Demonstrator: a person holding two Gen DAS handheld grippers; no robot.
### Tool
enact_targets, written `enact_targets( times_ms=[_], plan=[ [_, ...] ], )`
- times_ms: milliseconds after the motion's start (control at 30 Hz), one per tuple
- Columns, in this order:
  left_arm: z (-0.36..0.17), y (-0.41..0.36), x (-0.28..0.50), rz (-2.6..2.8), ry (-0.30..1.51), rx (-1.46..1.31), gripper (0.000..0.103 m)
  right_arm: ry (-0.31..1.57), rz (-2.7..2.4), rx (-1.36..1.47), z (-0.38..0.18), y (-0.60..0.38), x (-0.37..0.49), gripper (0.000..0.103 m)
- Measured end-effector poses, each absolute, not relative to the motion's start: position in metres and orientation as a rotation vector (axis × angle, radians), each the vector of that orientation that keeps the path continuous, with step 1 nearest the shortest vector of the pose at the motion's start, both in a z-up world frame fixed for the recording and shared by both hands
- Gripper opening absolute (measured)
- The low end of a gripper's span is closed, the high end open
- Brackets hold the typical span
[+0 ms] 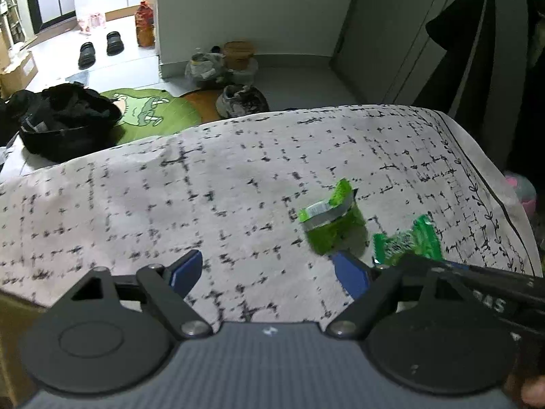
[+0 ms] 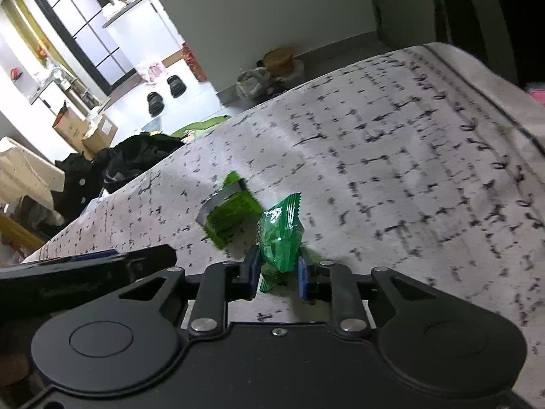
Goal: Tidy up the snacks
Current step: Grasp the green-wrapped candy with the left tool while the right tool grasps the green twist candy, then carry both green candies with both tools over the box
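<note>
Patterned bedspread (image 2: 391,156) holds two snacks: right gripper (image 2: 277,267) pinches the dark green packet (image 2: 279,235), so lift it straight, while left gripper (image 1: 269,272), wide open, should center on the lime packet (image 1: 332,225).

cloth (image 1: 238,177): matt woven fabric, pale, black dashes
dark packet (image 2: 281,235): glossy crinkled green plastic film
light packet (image 2: 230,216), just beside dark packet: shiny green film, silvery band
right gripper (image 2: 277,271): matt black plastic, blue pads, metal pins
</note>
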State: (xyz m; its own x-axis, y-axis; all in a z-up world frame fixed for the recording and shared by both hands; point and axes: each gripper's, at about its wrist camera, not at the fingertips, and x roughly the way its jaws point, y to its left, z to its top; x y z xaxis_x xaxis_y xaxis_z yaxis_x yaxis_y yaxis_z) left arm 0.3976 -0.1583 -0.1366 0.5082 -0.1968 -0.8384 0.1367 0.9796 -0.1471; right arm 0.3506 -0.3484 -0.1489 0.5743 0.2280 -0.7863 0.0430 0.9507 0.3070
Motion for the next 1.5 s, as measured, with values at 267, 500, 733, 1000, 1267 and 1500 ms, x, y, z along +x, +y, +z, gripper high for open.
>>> enact_targets(
  times_ms=[267, 500, 733, 1000, 1267, 1500],
  plan=[
    [-0.146, -0.180, 0.418, -0.231, 0.993, 0.007, 0.084, 0.939, 0.077, 0.293, -0.141, -0.372, 0.339, 0.019],
    [-0.152, -0.202, 0.427, -0.281, 0.994, 0.092, 0.084, 0.939, 0.079, 0.299, -0.136, -0.379, 0.329, 0.018],
    [-0.161, -0.230, 0.436, -0.306, 0.987, 0.194, 0.079, 0.946, 0.062, 0.309, -0.130, -0.386, 0.321, 0.018],
    [-0.165, -0.235, 0.433, -0.345, 0.983, 0.173, 0.026, 0.926, 0.039, 0.310, -0.123, -0.390, 0.317, 0.018],
    [-0.138, -0.200, 0.415, -0.323, 0.969, 0.035, 0.025, 0.900, 0.060, 0.305, -0.115, -0.376, 0.312, 0.018],
    [-0.103, -0.176, 0.391, -0.291, 0.909, 0.016, 0.025, 0.870, 0.093, 0.286, -0.098, -0.354, 0.304, 0.018]
  ],
)
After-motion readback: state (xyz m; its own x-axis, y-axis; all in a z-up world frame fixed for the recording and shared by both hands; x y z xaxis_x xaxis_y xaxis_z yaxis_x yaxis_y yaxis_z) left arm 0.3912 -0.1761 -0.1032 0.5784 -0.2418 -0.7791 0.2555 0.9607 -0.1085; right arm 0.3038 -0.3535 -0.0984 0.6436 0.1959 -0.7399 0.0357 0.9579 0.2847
